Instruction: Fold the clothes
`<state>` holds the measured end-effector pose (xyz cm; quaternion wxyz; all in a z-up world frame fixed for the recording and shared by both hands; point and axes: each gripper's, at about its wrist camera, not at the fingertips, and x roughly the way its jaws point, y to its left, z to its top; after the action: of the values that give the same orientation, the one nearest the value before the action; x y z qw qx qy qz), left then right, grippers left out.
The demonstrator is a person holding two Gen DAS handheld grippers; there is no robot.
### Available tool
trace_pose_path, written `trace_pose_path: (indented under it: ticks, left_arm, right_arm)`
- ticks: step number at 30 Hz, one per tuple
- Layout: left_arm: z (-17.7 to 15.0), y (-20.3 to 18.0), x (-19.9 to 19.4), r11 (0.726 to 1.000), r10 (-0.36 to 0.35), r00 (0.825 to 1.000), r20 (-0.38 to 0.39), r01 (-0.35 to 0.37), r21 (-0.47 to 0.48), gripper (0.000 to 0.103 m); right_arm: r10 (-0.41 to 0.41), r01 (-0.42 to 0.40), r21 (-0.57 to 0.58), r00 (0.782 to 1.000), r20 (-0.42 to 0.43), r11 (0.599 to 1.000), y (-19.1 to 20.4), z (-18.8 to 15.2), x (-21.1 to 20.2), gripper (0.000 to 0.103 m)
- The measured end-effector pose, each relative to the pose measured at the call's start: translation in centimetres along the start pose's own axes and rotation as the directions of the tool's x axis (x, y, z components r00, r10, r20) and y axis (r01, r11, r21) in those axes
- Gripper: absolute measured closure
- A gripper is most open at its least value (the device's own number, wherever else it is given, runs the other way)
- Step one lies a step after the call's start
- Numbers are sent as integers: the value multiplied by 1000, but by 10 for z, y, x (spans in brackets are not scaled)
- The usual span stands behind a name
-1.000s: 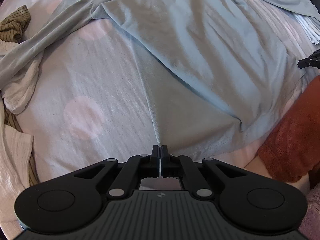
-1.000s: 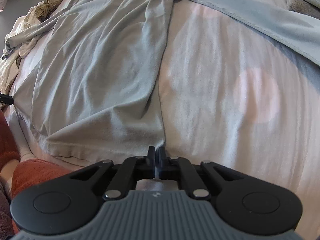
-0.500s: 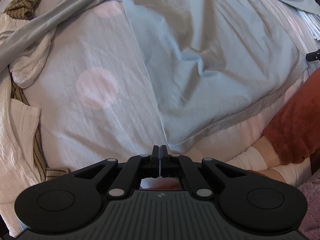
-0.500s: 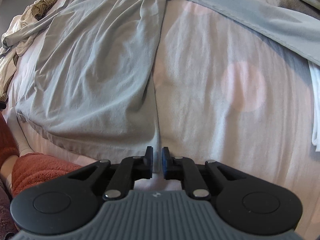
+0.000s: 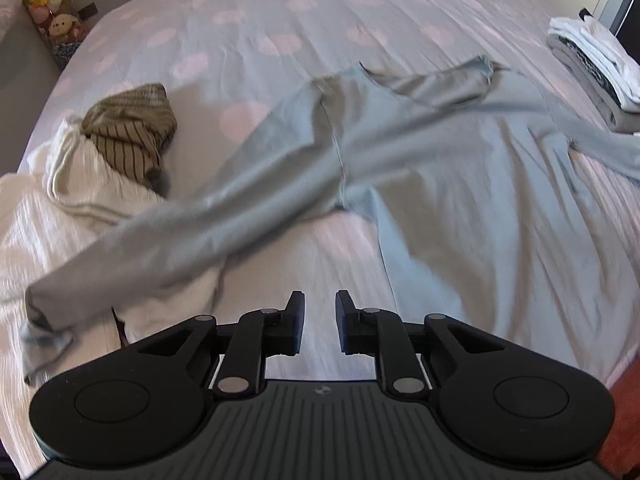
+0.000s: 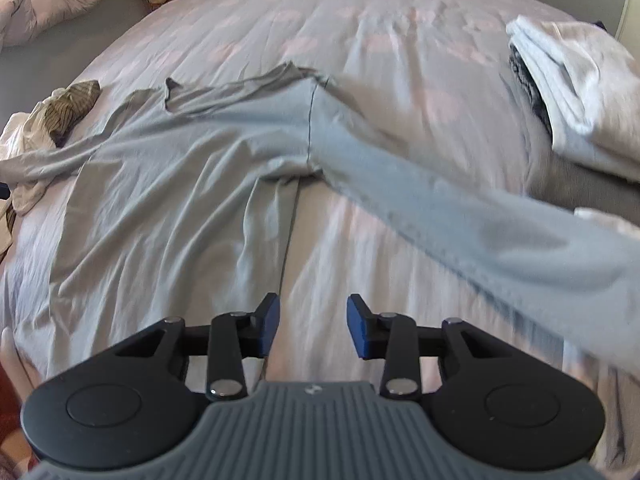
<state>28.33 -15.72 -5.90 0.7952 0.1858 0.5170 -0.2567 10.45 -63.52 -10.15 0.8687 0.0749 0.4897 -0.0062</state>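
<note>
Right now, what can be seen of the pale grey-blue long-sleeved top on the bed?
The pale grey-blue long-sleeved top is thin, soft-looking jersey, lying spread and wrinkled on the pink-dotted bedsheet. Its sleeves are flung outward: one lies across the white ribbed garment, the other reaches toward the folded stack. A seam marks each shoulder. Neither gripper touches it.

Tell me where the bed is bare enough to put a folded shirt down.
The far half of the bed, beyond the grey shirt, is bare. The left edge is crowded by white cloth and a striped garment; the folded stack fills the right.
</note>
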Motion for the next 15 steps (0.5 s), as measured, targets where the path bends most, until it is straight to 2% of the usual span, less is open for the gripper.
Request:
trace_pose_path:
  ticks: [5,9,15]
  left_arm:
    - [55,17,34,999,35,998,61,-35,-2,88]
    - [96,30,71,1000,20,994,103,-19,-11,88]
    - [142,32,130,999,-10,994,111,5,45,65]
  right_arm:
    - [-24,26,-26,996,89,999,-3,63,31,75]
    - [-22,31,-72,992,126,997,-1,110,65,77]
    - [-37,55,-134,990,133,989,0,161,122,77]
